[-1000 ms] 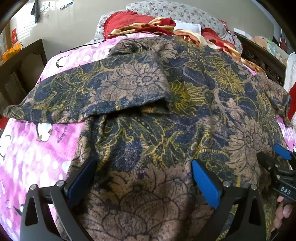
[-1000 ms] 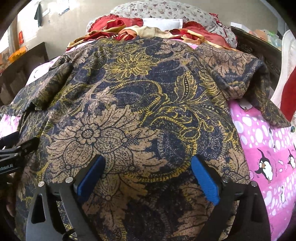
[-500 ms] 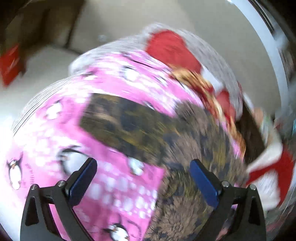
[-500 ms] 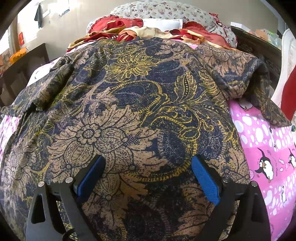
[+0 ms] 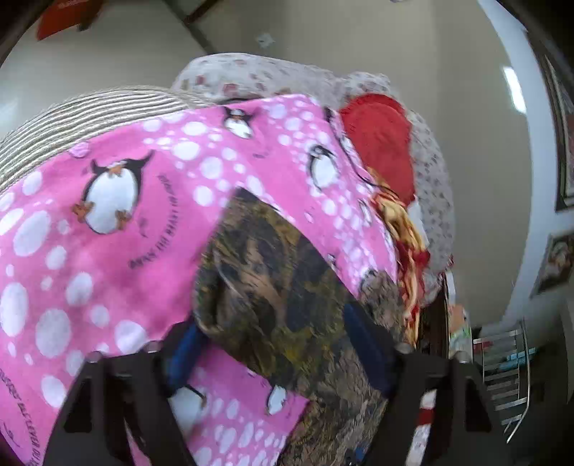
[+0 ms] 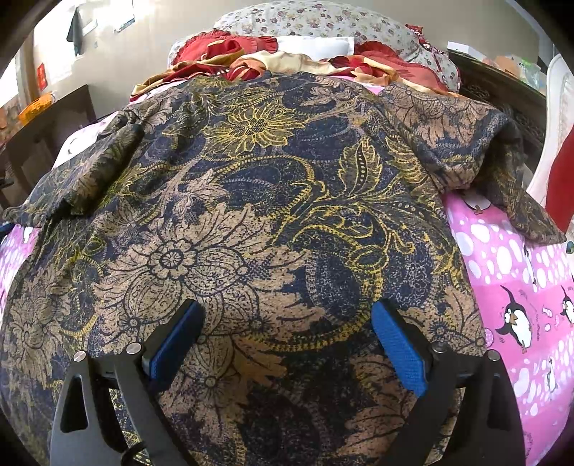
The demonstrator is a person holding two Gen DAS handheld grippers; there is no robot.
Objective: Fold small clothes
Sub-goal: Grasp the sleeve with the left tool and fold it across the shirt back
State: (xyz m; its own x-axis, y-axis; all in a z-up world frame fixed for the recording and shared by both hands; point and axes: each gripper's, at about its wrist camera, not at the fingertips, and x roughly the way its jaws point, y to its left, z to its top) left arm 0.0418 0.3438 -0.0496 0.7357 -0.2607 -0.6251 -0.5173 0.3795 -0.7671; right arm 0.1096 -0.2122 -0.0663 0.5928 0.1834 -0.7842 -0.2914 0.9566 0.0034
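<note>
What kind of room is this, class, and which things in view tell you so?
Most likely a bedroom: a bed under a pink penguin blanket, a floral pillow at its head, and a batik shirt spread out on it.

Left wrist view: strong motion blur, tilted; black gripper with blue pads smeared, pink penguin-print blanket soft. Right wrist view: sharp, evenly bright; dark floral batik shirt crisp in every detail. Daylight enters upper left, glare on cream wall. Heavy fisheye bulge, black vignette at corners in both views.
</note>
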